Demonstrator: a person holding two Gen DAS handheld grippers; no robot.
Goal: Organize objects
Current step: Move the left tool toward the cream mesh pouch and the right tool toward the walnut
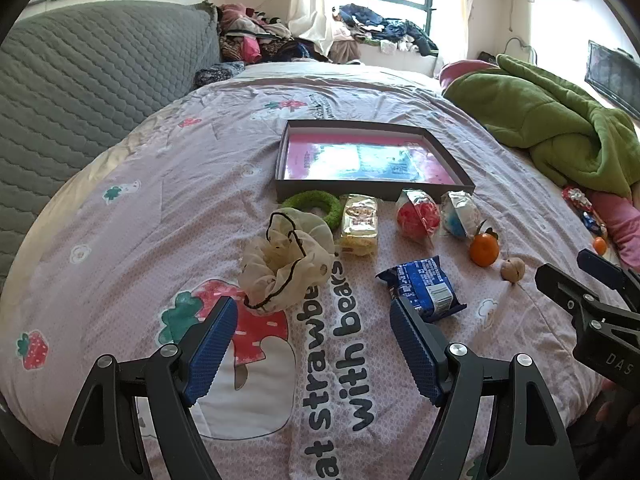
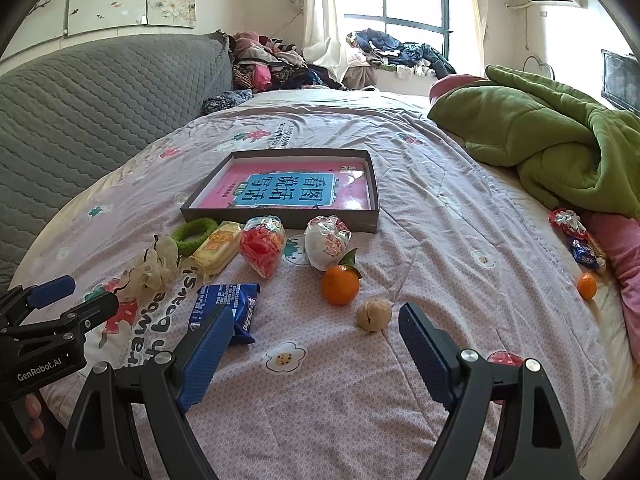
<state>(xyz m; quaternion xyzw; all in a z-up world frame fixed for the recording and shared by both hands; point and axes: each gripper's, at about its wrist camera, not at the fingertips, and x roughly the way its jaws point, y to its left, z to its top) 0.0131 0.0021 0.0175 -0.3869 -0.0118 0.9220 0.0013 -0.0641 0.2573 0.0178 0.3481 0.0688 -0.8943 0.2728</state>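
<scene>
Pink bedding carries everything: a shallow grey tray (image 2: 376, 204) with a pink book lying in it sits further up the bed, and along its near edge lies a loose row of small things. From my left I see a cream scrunchie (image 1: 286, 258), a green ring (image 1: 314, 204), a yellow snack pack (image 1: 359, 224), a red wrapped ball (image 1: 418, 218), a blue-and-white wrapped ball (image 1: 460, 214), a tangerine (image 2: 340, 284), a walnut (image 2: 374, 314) and a blue biscuit packet (image 1: 424, 286).

Both tongs stand wide open and hold nothing. My left tongs (image 1: 312, 340) hover between the scrunchie and the blue packet; my right tongs (image 2: 316, 338) hover just short of the walnut.

I judge this the opening step: nothing from the row is in the tray yet. Next I would lower 1 pair over its nearest item, the walnut on the right or the packet on the left, close gently, and carry it into the tray. The walnut may roll on the soft quilt.
</scene>
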